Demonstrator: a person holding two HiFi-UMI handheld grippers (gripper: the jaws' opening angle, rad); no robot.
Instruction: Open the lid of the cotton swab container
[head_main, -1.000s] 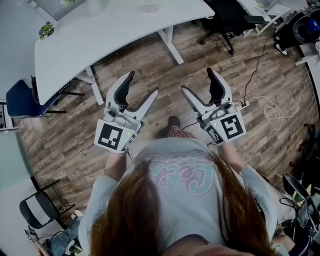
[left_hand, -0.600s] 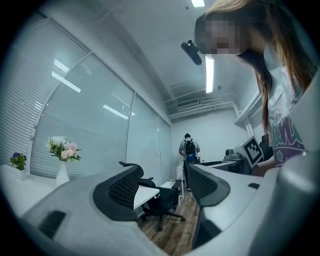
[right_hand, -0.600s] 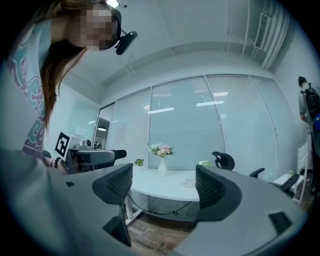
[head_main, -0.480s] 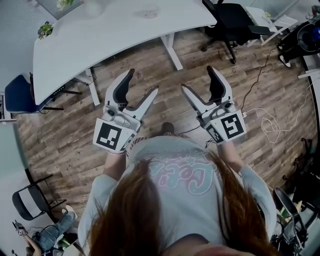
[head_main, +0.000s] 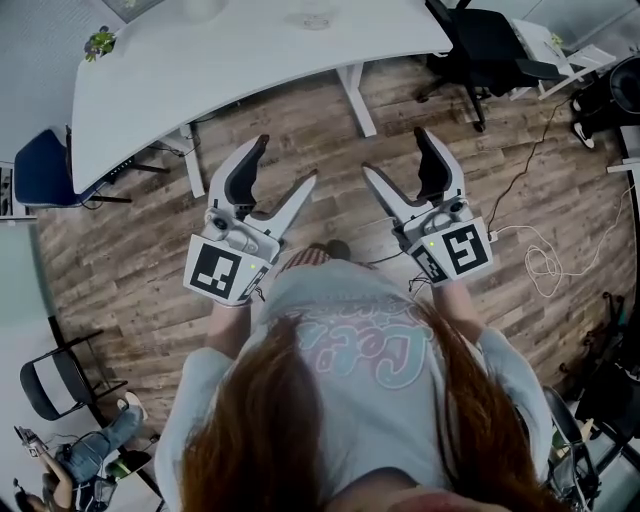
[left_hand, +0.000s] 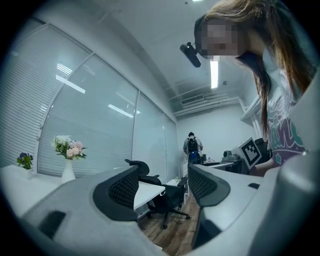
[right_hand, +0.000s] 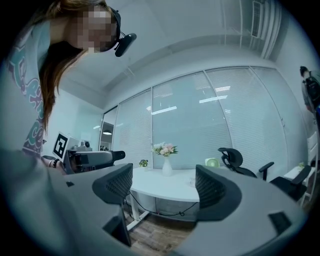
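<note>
While the left tool (head_main: 287, 163) and right tool (head_main: 393, 153) hang over the wooden floor (head_main: 120, 270), near the white desk (head_main: 200, 70), both have jaws wide apart and empty. Nothing looks begun: no cotton swab container is identifiable; a small clear item (head_main: 305, 14) far on the desk might be it

The head camera looks steeply down on the left gripper (head_main: 286, 165) and right gripper (head_main: 395, 155) over the wooden floor (head_main: 330, 215), while each gripper's own close camera looks out along its jaws, both taking in the white table (head_main: 250, 60) and vase of flowers (right_hand: 166, 162).
</note>
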